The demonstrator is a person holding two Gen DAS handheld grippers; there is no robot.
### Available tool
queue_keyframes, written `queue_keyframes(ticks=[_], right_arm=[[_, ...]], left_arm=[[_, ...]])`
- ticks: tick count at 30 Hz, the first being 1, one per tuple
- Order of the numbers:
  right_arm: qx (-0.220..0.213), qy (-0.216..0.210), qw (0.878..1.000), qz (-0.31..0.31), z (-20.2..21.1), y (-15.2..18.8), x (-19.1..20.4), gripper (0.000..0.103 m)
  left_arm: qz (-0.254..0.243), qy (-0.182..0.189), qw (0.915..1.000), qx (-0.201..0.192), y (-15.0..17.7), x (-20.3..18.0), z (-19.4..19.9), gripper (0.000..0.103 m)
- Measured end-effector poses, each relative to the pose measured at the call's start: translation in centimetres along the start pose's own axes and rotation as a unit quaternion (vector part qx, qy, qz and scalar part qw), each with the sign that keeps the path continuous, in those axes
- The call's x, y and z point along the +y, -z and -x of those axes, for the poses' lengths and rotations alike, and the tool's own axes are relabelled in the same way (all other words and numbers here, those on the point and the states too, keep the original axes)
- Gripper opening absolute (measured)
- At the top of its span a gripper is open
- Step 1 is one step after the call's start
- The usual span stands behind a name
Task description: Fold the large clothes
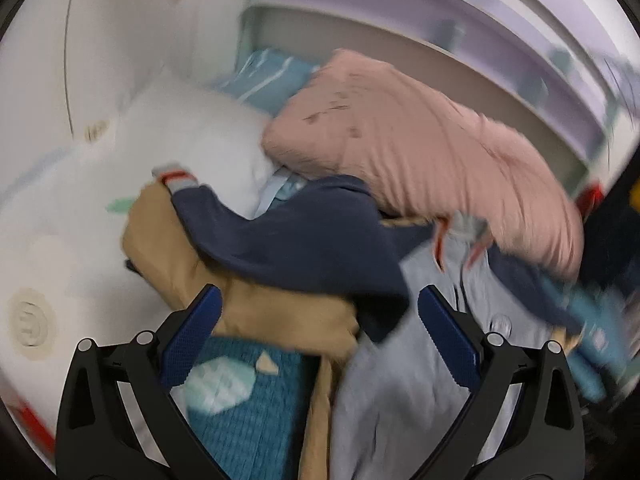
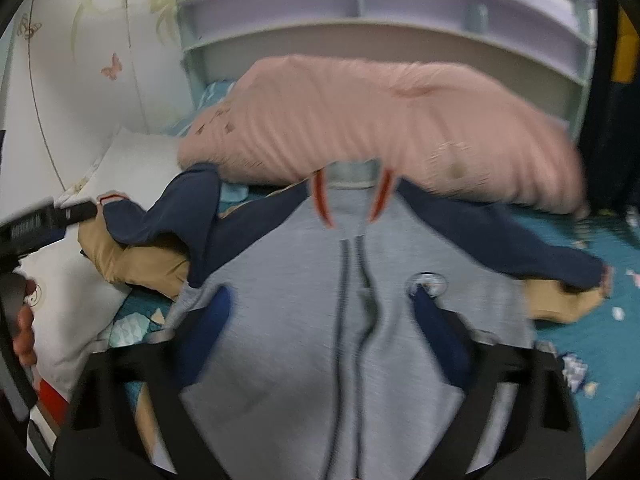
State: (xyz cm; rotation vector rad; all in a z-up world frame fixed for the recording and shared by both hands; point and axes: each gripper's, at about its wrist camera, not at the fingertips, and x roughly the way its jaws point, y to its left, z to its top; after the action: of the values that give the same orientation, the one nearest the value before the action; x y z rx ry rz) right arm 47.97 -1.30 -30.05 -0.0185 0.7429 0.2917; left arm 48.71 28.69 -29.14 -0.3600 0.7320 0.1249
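A grey zip-up jacket [image 2: 280, 264] with navy sleeves [image 2: 500, 236] and orange collar cords lies spread face up on the bed. My right gripper [image 2: 320, 320] hovers over its chest, jaws open, one finger on each side of the zipper, and the pads are not pressing the cloth. In the left wrist view the same jacket [image 1: 400, 392] lies at lower right, its navy sleeve [image 1: 300, 248] draped over a tan garment [image 1: 168, 240]. My left gripper [image 1: 320, 324] is open above the tan cloth and the sleeve. Both views are motion-blurred.
A pink pillow [image 2: 360, 120] lies across the jacket's collar end, with a white pillow [image 2: 132, 160] to its left. The teal bedsheet [image 2: 580, 340] shows at the right. A lilac shelved headboard [image 2: 360, 0] and a butterfly-papered wall stand behind. A person's hand [image 2: 22, 332] is at the left edge.
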Motion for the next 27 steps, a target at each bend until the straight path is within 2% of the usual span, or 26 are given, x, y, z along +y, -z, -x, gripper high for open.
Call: queue_keyframes(ticks=[1, 4, 5, 6, 8, 12, 17, 18, 19, 21, 23, 24, 27], right_arm=[[0.014, -0.008, 1.000, -0.003, -1.4, -0.1, 0.3, 0.064], [0.047, -0.045, 0.998, -0.014, -5.7, -0.1, 1.0, 0.027], [0.057, -0.049, 0.997, -0.015, -6.8, -0.1, 1.2, 0.021], [0.066, -0.064, 0.996, -0.020, -8.1, -0.1, 1.4, 0.020], [0.079, -0.081, 0.993, -0.026, -9.6, -0.1, 1.8, 0.020], [0.090, -0.094, 0.991, -0.025, -11.9, -0.2, 2.3, 0.020], [0.096, -0.107, 0.989, -0.033, -13.7, -0.6, 2.4, 0.022], [0.095, -0.112, 0.989, -0.032, -13.9, -0.7, 2.4, 0.022], [0.095, -0.112, 0.989, -0.030, -14.1, -0.8, 2.5, 0.022], [0.097, -0.123, 0.987, -0.034, -14.5, -0.9, 2.5, 0.022], [0.099, -0.128, 0.986, -0.036, -14.8, -0.9, 2.5, 0.022], [0.098, -0.131, 0.986, -0.035, -15.1, -1.0, 2.6, 0.022], [0.105, -0.149, 0.982, -0.047, -15.9, -1.2, 2.9, 0.020]], left_arm=[[0.034, 0.009, 0.9993, 0.014, -0.9, 2.1, -1.7, 0.098], [0.091, 0.022, 0.9949, 0.038, -2.3, 5.8, -4.5, 0.098], [0.115, 0.024, 0.9921, 0.045, -3.0, 7.5, -5.4, 0.098], [0.136, 0.029, 0.9891, 0.048, -3.4, 8.8, -6.0, 0.098], [0.166, 0.009, 0.9853, 0.042, -4.2, 11.0, -7.1, 0.098], [0.169, -0.019, 0.9843, 0.048, -5.2, 12.8, -9.1, 0.098], [0.150, -0.037, 0.9866, 0.052, -5.8, 12.5, -11.0, 0.096], [0.155, -0.025, 0.9859, 0.058, -5.8, 12.6, -11.5, 0.092], [0.156, -0.022, 0.9855, 0.063, -5.9, 12.7, -12.0, 0.075], [0.158, -0.023, 0.9843, 0.075, -6.0, 13.1, -13.0, 0.060], [0.159, -0.017, 0.9837, 0.082, -6.0, 13.3, -13.5, 0.018], [0.158, -0.016, 0.9841, 0.079, -6.0, 13.4, -13.2, 0.009], [0.158, -0.020, 0.9864, 0.041, -6.4, 13.3, -11.3, 0.006]])
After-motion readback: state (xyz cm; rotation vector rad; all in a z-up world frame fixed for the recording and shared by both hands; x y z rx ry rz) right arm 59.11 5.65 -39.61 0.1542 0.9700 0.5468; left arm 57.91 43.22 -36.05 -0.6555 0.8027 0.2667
